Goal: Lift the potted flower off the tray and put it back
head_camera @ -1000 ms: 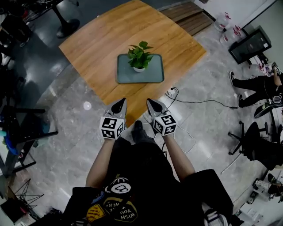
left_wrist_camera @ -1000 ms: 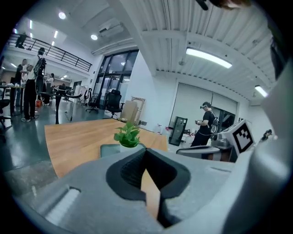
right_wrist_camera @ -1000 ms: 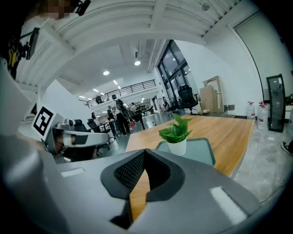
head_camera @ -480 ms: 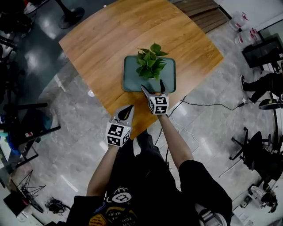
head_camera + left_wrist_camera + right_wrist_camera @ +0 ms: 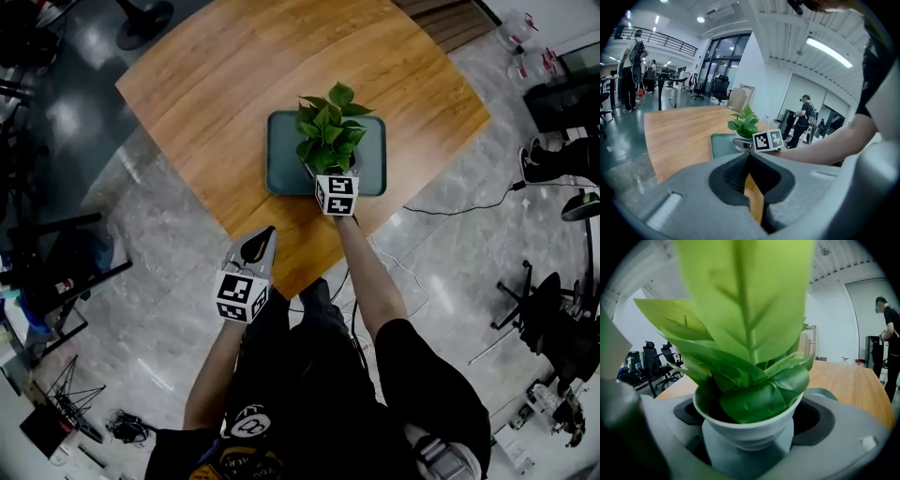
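The right gripper (image 5: 333, 175) has its jaws opening wide, one on either side of the white pot (image 5: 749, 430), and the pads do not appear to press its wall. The pot stands upright on the tray (image 5: 281, 178), straight ahead between the jaws, so I judge a level squeeze below the leaves (image 5: 328, 131) is what the lift needs. The left gripper (image 5: 265, 234), jaws together and empty, hangs at the near edge of the table (image 5: 216, 84), well apart from the pot.

Teal tray (image 5: 281, 161) on wooden table (image 5: 216, 84)
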The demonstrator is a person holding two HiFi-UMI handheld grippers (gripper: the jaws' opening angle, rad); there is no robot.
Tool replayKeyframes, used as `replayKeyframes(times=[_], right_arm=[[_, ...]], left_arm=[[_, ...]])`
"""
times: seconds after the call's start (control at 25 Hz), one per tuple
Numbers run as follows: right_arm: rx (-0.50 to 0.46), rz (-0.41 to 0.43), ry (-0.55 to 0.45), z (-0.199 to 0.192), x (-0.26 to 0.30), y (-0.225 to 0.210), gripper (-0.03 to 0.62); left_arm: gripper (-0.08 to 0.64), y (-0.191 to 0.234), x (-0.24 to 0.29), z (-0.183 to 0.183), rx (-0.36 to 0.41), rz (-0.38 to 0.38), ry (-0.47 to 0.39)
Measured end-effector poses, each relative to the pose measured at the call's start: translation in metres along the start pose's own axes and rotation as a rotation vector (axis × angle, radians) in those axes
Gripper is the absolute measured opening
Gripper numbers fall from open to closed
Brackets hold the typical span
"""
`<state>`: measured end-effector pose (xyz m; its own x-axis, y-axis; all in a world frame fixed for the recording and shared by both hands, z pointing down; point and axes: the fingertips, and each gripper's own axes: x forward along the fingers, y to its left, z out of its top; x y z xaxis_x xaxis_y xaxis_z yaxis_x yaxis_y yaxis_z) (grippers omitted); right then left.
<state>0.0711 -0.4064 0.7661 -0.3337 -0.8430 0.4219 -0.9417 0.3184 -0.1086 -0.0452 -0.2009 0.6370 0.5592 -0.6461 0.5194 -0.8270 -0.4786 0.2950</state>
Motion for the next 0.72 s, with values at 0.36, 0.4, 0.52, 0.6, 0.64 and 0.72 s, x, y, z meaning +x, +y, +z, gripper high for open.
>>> replayKeyframes(times=[0.36, 0.4, 0.52, 0.6, 0.64, 0.72], right_arm=[[0.010, -0.005, -0.101, 0.034, -0.019, 0.003, 0.537], [0.005, 0.001, -0.122, 0.046, -0.025, 0.005, 0.537], [-0.013, 0.026, -0.183, 0.084, -0.049, 0.015, 0.537], [-0.035, 0.037, -0.200, 0.107, -0.069, 0.022, 0.537], [-0.051, 0.035, -0.200, 0.118, -0.079, 0.025, 0.537], [-0.075, 0.024, -0.202, 0.140, -0.098, 0.033, 0.537]], left_arm=[[-0.002, 0.013, -0.004, 0.021, 0.016, -0.002, -0.028], [-0.003, 0.012, -0.004, 0.025, 0.021, -0.008, -0.038], [-0.003, 0.005, -0.009, 0.046, 0.033, -0.024, -0.079], [-0.002, -0.002, -0.016, 0.065, 0.049, -0.026, -0.106], [-0.002, -0.005, -0.020, 0.075, 0.065, -0.025, -0.118], [-0.002, -0.014, -0.032, 0.098, 0.095, -0.032, -0.149]])
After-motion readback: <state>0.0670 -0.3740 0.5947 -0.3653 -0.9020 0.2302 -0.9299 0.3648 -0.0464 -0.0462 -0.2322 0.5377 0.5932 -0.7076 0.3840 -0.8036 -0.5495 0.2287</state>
